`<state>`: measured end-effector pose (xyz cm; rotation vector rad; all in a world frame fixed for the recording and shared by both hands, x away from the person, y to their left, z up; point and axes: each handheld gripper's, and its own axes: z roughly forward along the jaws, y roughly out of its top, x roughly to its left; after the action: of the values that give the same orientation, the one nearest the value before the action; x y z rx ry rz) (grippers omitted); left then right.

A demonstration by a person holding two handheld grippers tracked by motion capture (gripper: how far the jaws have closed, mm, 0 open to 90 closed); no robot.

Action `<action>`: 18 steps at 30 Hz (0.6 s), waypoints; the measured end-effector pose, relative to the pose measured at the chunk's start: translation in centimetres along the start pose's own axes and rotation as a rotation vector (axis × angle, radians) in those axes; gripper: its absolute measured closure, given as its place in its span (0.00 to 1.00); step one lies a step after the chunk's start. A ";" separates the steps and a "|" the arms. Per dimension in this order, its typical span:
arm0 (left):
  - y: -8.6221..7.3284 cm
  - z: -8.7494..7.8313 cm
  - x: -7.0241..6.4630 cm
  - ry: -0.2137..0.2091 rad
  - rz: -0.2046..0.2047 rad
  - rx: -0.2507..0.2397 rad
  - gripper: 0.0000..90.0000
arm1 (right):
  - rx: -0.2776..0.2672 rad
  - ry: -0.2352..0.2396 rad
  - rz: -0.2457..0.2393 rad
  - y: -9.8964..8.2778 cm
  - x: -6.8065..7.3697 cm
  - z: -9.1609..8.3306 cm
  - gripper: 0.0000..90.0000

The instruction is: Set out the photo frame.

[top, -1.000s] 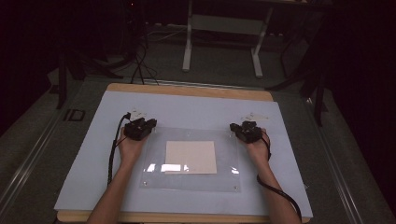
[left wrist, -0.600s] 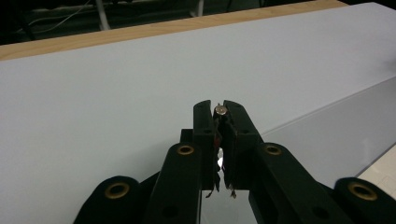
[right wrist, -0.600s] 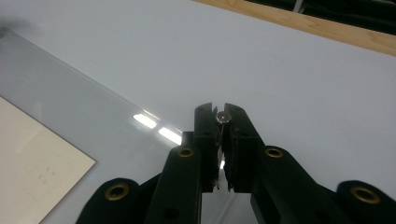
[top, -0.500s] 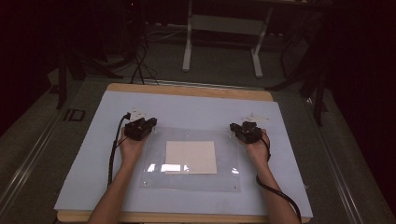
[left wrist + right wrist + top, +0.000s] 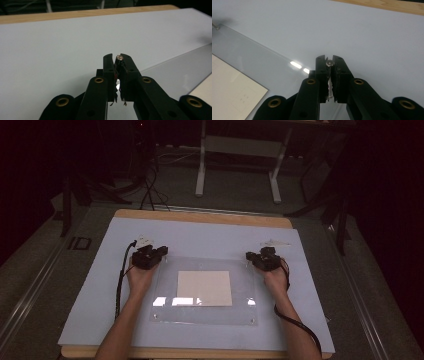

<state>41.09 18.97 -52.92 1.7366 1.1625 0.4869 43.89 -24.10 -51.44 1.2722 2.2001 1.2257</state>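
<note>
While tongs pinch its far corners, clear acrylic sheet (image 5: pixel 205 292), glossy, flat.

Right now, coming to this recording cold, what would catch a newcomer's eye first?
Probably the clear acrylic sheet lying flat on the pale blue table mat, with a cream square sheet of paper under its middle. Next, the two black grippers at its far corners: the left gripper and the right gripper each stand nearly closed around a small shiny round stud, the left stud and the right stud, at the tips.
</note>
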 end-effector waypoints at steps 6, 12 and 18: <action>0.6 0.4 0.4 -0.010 -0.016 0.040 0.94 | 0.015 0.006 0.022 0.4 -0.3 0.3 0.94; 1.2 1.0 0.9 -0.024 -0.045 0.064 0.95 | 0.027 0.005 0.048 0.8 -0.6 0.8 0.95; 1.7 1.6 1.3 -0.035 -0.080 0.080 0.95 | 0.043 0.003 0.074 1.4 -0.9 1.2 0.95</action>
<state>43.68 19.18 -52.42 1.7518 1.2366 0.3649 45.87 -23.93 -51.16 1.3807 2.2106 1.2140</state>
